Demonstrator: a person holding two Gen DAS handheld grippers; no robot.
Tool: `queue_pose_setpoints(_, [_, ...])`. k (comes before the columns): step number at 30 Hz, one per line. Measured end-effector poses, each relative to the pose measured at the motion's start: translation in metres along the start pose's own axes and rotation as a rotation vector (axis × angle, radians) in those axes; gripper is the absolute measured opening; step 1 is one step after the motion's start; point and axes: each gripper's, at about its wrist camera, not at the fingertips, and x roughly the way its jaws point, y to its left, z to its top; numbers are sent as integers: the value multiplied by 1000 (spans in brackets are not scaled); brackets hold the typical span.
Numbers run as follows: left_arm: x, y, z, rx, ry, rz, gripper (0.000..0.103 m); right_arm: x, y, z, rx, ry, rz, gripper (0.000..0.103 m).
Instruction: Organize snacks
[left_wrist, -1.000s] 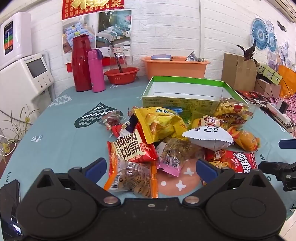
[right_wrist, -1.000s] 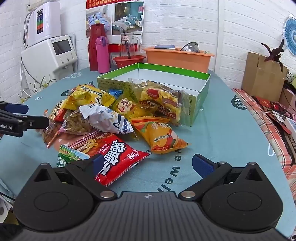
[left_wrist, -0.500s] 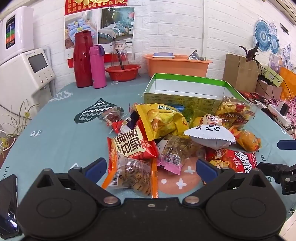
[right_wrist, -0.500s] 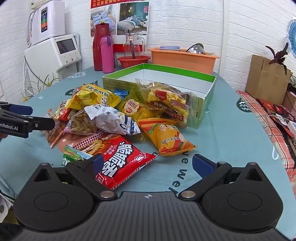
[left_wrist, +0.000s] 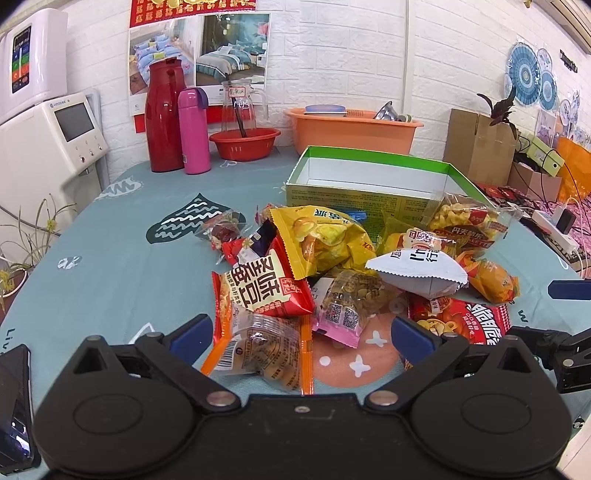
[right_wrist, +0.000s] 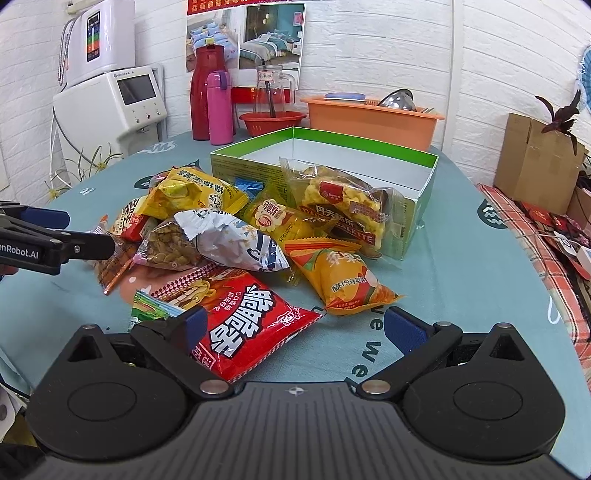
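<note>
Snack packets (left_wrist: 332, 273) lie heaped on the teal tablecloth (left_wrist: 122, 273), at twelve o'clock from the left gripper (left_wrist: 301, 332) in its wrist view, just in front of the green box (left_wrist: 369, 173), which stands open with nothing visible inside. This gripper's jaws are spread wide, grasping nothing; a clear packet with orange edges (left_wrist: 258, 350) lies between the blue fingertips (left_wrist: 190, 332). A red thermos (left_wrist: 164, 114) and a pink bottle (left_wrist: 194, 131) stand at eleven o'clock by the wall, and a phone (left_wrist: 14, 406) lies at eight o'clock. From the right wrist view, the right gripper (right_wrist: 299, 328) is likewise released and empty, with a corner of the big red packet (right_wrist: 243, 321) between its fingers. An orange packet (right_wrist: 340, 280) lies at one o'clock, touching the red one, and a clear bag of yellow puffs (right_wrist: 343, 206) leans against the box wall. The left gripper reaches in from nine o'clock.
</note>
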Motion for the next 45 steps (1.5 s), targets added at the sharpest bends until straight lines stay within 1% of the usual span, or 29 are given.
queue_pose_setpoints(30, [0, -2, -2, -3, 1, -11, 103, 1, 5, -2, -30, -5, 7, 103])
queue_pose_setpoints(33, [3, -2, -4, -7, 15, -38, 103, 1, 5, -5, -38, -5, 10, 103])
queue_pose_setpoints(35, [4, -2, -5, -13, 32, -62, 103, -2, 3, -9, -44, -22, 19, 103])
queue_pose_setpoints(38, [2, -1, -8, -15, 40, -99, 103, -9, -4, -16, -15, -49, 49, 103])
queue_pose_setpoints(42, [-2, -5, -6, -40, 50, -197, 103, -11, -10, -26, -1, -68, 54, 103])
queue_pose_setpoints(45, [-2, -17, -7, -28, 86, -269, 103, -13, -9, -31, -20, -43, 92, 103])
